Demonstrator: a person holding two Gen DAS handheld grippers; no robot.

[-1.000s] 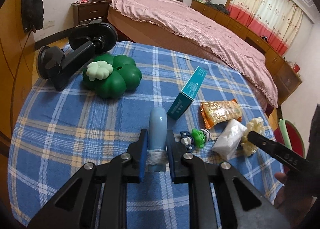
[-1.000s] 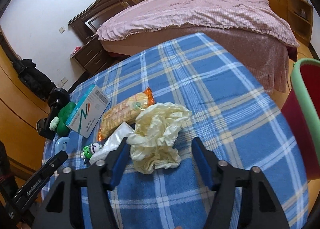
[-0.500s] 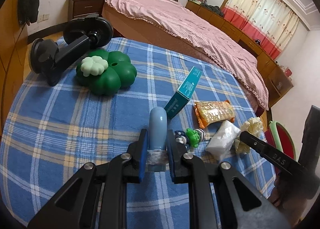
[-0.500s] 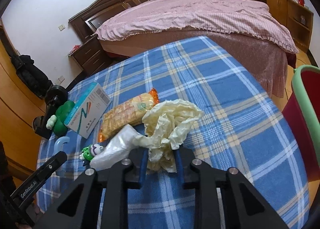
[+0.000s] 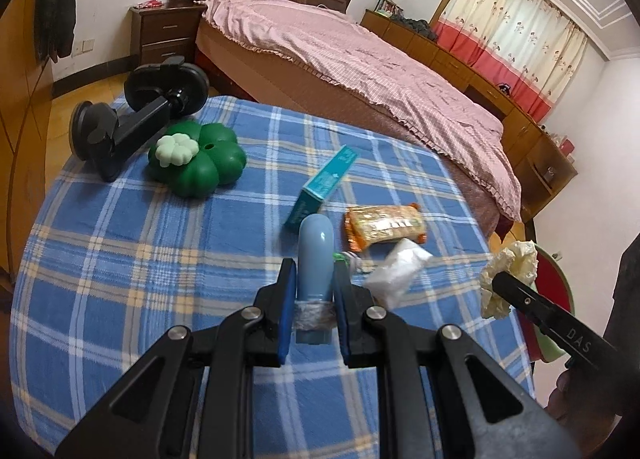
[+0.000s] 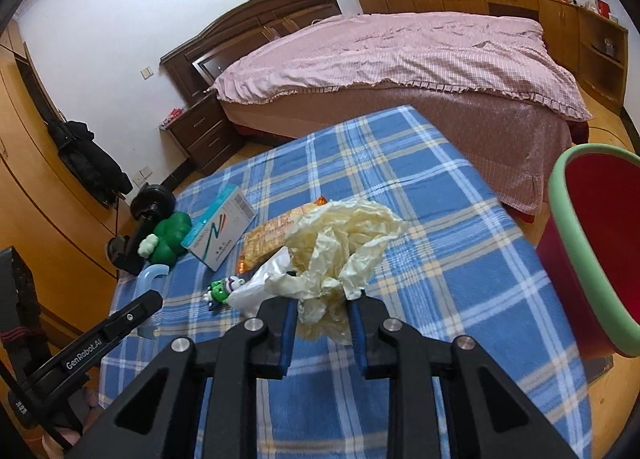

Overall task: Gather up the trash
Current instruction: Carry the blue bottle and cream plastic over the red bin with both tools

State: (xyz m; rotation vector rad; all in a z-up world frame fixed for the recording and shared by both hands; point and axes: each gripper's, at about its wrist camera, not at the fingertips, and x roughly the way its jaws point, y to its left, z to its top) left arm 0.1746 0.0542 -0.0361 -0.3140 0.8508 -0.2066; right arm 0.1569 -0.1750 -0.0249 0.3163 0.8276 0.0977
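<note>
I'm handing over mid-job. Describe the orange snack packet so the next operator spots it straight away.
Start at the blue plaid tablecloth in front of the bed. Near its middle a teal box stands on edge; the orange snack packet lies flat just to the side of it, above a white plastic bag. It is the only orange, crinkly foil wrapper there.

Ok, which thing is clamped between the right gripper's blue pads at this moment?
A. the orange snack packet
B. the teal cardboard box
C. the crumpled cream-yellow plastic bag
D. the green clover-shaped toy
C: the right gripper is shut on the crumpled cream-yellow plastic bag, which bunches up from between its pads.
</note>
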